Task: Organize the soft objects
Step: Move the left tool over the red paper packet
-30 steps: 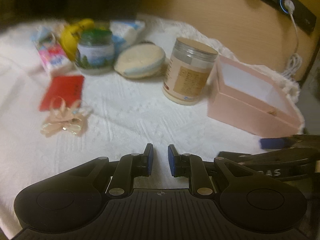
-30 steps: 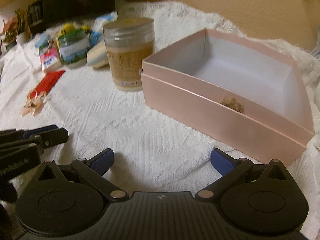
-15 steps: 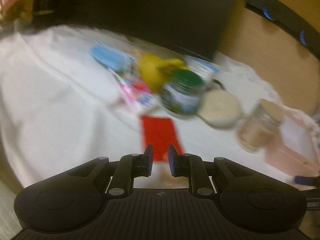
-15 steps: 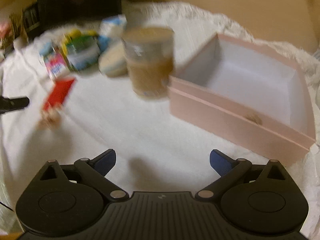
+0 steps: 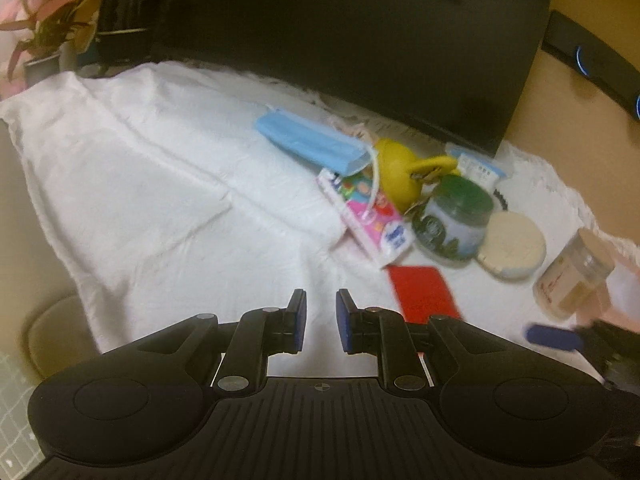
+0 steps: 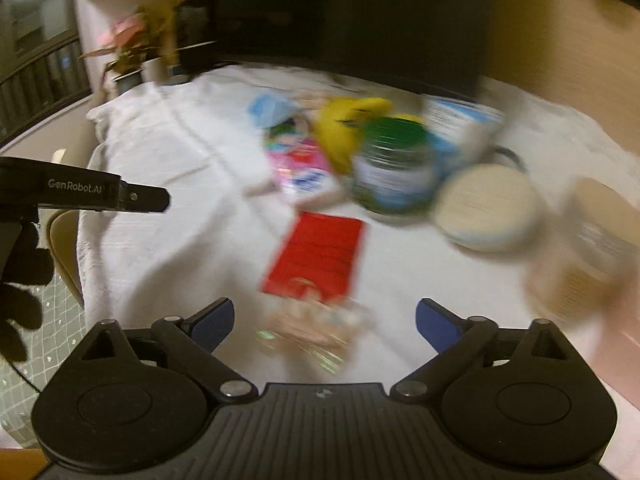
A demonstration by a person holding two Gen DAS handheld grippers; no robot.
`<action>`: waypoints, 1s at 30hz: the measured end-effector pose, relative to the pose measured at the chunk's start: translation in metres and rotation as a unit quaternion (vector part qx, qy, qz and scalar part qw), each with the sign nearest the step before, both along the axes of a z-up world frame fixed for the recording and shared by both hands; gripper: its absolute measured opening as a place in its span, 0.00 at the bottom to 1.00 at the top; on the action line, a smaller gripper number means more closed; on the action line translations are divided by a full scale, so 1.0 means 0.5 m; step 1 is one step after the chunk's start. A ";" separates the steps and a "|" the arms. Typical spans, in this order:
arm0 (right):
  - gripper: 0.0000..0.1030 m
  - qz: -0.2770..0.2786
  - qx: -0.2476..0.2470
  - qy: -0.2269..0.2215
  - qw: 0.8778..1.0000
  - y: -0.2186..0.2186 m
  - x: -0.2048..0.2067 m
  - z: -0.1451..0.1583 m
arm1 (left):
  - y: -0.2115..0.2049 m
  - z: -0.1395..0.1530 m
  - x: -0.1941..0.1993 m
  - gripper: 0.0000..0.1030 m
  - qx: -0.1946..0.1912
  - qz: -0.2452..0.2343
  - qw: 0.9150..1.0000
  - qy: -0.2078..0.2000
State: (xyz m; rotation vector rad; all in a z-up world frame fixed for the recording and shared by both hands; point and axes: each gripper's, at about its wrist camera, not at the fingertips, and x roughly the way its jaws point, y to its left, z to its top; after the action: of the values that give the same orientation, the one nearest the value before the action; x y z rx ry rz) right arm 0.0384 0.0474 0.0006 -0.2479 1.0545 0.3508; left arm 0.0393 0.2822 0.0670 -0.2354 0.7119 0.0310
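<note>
My right gripper (image 6: 324,318) is open and empty, low over a blurred beige bow hair clip (image 6: 310,330) lying between its fingers on the white cloth (image 6: 160,184). A red card (image 6: 316,254) lies just beyond the clip. My left gripper (image 5: 320,320) has its jaws close together with nothing between them, above bare white cloth (image 5: 152,184). Soft things lie in the cluster ahead: a blue face mask (image 5: 308,144), a round cream puff (image 5: 514,242) and a yellow plush toy (image 5: 404,170). The pink box is only a blurred edge (image 6: 616,344) at the right.
A green-lidded jar (image 5: 456,216), a pink tissue pack (image 5: 368,216), a tall clear jar (image 5: 572,276) and a blue-white pouch (image 5: 478,166) stand in the cluster. A dark monitor (image 5: 360,32) and a potted plant (image 5: 44,40) sit behind. The cloth drops off at the left edge.
Both grippers have swung left, away from the pink box. The right one has come over the hair clip and red card; the left one faces the cloth's left part.
</note>
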 end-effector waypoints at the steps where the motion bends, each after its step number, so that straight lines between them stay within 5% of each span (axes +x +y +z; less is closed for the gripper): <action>1: 0.84 0.003 -0.007 0.005 1.000 0.017 0.003 -0.016 | 0.004 -0.007 -0.001 0.18 -0.001 0.000 1.000 0.009; 4: 0.67 0.010 -0.033 0.021 0.999 0.037 0.009 -0.039 | 0.012 -0.015 0.000 0.18 -0.005 0.001 1.000 0.025; 11: 0.60 -0.075 -0.083 -0.010 0.994 -0.074 0.007 -0.012 | -0.008 -0.048 0.006 0.18 -0.014 -0.006 0.999 0.040; 15: 0.60 -0.098 -0.077 -0.005 0.992 -0.116 0.002 0.012 | -0.034 -0.051 0.019 0.18 -0.021 -0.024 0.999 0.039; 22: 0.69 -0.039 -0.006 0.028 0.999 -0.047 -0.002 0.002 | -0.038 -0.043 0.044 0.18 -0.016 -0.027 0.999 0.034; 26: 0.69 -0.015 -0.047 0.016 0.999 -0.009 -0.004 -0.037 | -0.047 -0.060 0.048 0.18 -0.007 -0.051 0.998 0.047; 30: 0.68 -0.055 -0.121 -0.035 0.991 -0.057 -0.015 -0.022 | -0.071 -0.070 0.062 0.18 -0.013 -0.071 0.996 0.045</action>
State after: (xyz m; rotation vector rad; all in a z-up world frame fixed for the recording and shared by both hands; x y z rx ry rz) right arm 0.0307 0.0191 -0.0105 -0.4151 1.0363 0.1138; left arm 0.0701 0.2468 0.0322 -0.2094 0.8170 -0.1035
